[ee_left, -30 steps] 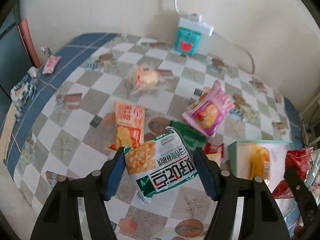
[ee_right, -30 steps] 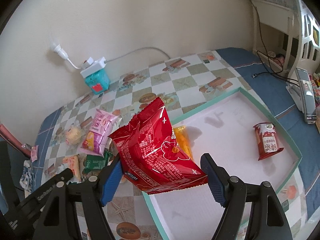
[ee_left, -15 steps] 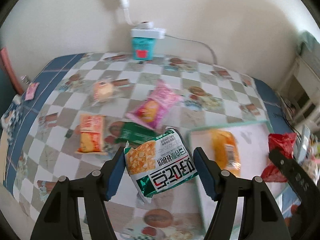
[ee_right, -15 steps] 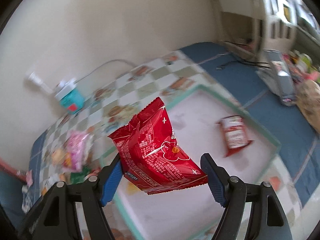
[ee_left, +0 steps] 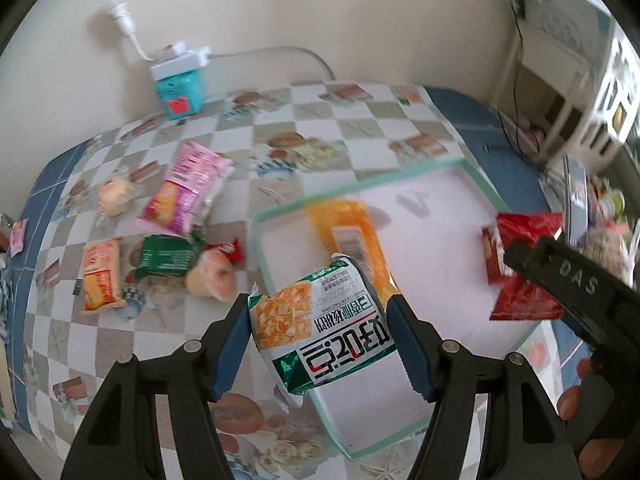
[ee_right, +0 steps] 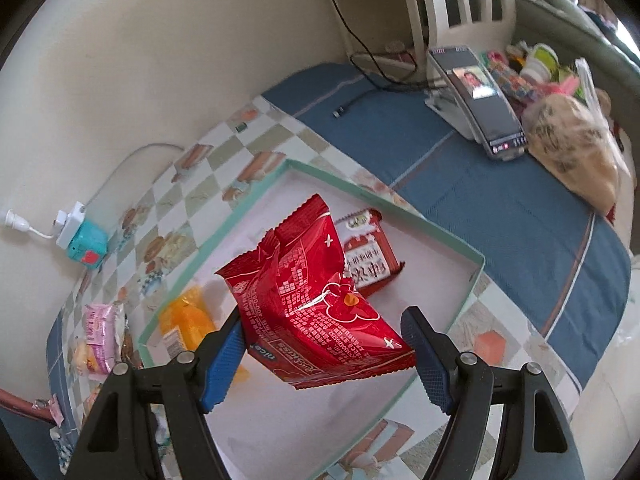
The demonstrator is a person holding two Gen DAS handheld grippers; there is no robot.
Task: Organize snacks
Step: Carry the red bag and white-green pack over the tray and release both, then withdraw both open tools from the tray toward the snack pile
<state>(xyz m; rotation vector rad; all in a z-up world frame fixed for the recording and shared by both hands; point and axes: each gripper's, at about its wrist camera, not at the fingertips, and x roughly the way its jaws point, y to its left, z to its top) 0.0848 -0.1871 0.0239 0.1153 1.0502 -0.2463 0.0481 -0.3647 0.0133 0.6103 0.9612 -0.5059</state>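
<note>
Swung both claws from the loose pile at 9 o'clock over the tray (ee_left: pixel 362 190): left claw (ee_left: pixel 320 334) clamped on green pkt (ee_left: pixel 320 332), right claw (ee_right: pixel 326 346) on red bag (ee_right: pixel 316 312), both about ready to drop.

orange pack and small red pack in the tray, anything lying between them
No: bare white tray floor lies between the orange pack and the small red pack, seen from the left wrist.

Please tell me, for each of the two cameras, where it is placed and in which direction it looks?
Left wrist: sits on the left gripper, looks down over its green-and-white snack bag at the tray; own fingers, the right gripper and fingertips of a hand show.
Right wrist: sits on the right gripper, looks down over its red snack bag into the tray; own fingers show.
Shared: tray, orange packet, teal box, red bag.
</note>
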